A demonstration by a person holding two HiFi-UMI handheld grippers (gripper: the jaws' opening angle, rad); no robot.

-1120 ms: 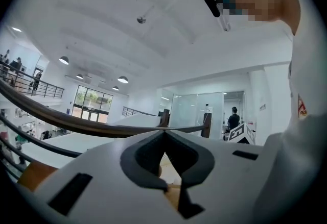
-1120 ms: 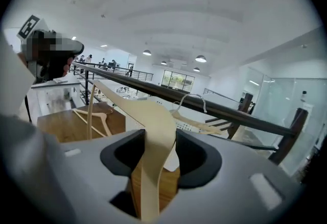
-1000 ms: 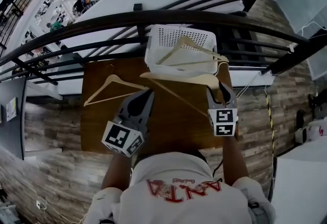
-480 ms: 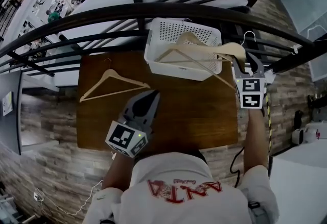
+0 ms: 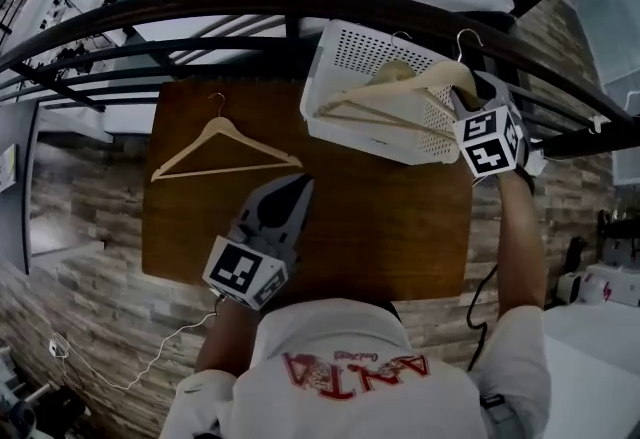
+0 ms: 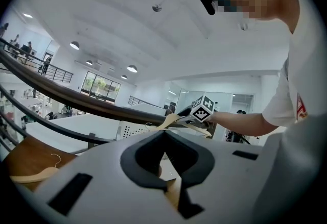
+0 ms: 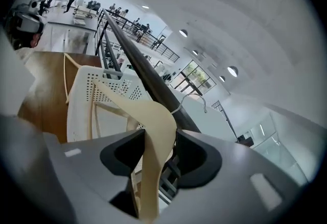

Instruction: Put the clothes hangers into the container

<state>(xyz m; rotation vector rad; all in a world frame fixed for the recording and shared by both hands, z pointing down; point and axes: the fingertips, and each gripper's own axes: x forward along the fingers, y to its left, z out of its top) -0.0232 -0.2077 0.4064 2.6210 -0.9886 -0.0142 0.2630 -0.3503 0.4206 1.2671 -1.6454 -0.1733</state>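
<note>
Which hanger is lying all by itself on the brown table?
The lone hanger on the table's left side. A second hanger lies in the white basket, and the right gripper holds a third hanger over it.

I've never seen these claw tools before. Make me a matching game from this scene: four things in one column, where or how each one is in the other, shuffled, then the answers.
Things
1. right claw
2. left claw
3. white basket
4. lone hanger

States
A. lying flat on the wooden table
B. closed and empty, above the table
C. gripping a wooden hanger over the basket
D. at the table's far edge, by the railing

Pairs: 1-C, 2-B, 3-D, 4-A
</note>
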